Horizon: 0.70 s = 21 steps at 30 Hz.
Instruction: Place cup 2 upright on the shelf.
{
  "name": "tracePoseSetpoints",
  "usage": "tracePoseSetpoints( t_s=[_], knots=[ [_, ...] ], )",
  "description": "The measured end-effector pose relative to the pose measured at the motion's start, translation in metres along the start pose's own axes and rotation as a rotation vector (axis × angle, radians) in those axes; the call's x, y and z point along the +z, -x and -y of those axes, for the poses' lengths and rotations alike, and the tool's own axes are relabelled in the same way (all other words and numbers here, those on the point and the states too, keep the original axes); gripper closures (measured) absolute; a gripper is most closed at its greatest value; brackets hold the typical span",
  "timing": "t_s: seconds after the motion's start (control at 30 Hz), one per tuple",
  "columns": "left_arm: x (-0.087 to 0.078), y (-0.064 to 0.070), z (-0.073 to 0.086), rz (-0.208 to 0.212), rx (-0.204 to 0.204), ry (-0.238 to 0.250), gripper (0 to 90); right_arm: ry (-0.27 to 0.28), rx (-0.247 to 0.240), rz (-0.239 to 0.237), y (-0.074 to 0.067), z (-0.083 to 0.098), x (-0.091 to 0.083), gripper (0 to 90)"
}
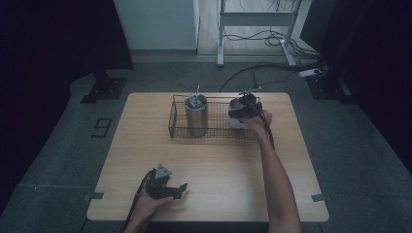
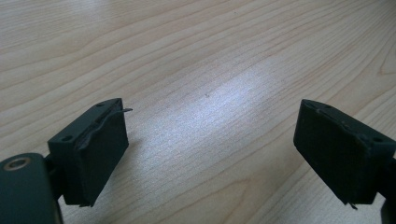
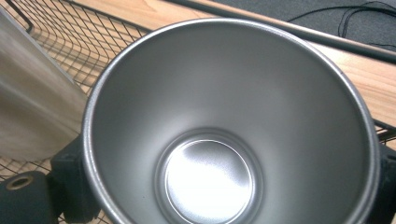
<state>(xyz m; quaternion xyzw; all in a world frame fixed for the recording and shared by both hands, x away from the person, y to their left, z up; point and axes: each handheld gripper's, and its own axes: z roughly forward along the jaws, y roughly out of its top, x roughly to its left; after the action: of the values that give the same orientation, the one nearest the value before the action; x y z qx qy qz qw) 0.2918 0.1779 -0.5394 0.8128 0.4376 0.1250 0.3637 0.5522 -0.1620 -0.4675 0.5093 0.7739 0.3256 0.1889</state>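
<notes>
A: Where is the right gripper [image 1: 245,112]?

B: At the right end of the wire basket [image 1: 178,130], which sits at the far side of the table [image 1: 218,165]. Its 2 jaws are clamped on a steel cup [image 3: 224,130], 1 on each side of the cup's wall.

A: And the cup itself?

B: Upright with its mouth up, held over the basket's right end. The right gripper view looks straight down into it, to the shiny round bottom. I cannot tell whether it touches the mesh.

A: Anything else in the basket?

B: 1 taller steel tumbler [image 1: 196,115], standing left of the cup, close beside it.

A: The left gripper [image 1: 176,190]?

B: Low over the near left part of the table, well apart from the basket. Its jaws stand apart with bare wood between them, holding nothing.
</notes>
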Motion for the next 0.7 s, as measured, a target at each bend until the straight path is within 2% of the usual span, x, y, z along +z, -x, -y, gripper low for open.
tracePoseSetpoints(
  t_s=[0.5,0.7],
  knots=[
    [0.002,0.001,0.001,0.003,0.007,-0.013,10.1,-0.028,-0.026,0.004,-0.005,0.004,0.008,7.3],
    [0.004,0.002,0.001,0.007,0.011,-0.025,10.1,-0.058,-0.028,0.013,-0.006,0.007,0.013,7.3]
  ],
)
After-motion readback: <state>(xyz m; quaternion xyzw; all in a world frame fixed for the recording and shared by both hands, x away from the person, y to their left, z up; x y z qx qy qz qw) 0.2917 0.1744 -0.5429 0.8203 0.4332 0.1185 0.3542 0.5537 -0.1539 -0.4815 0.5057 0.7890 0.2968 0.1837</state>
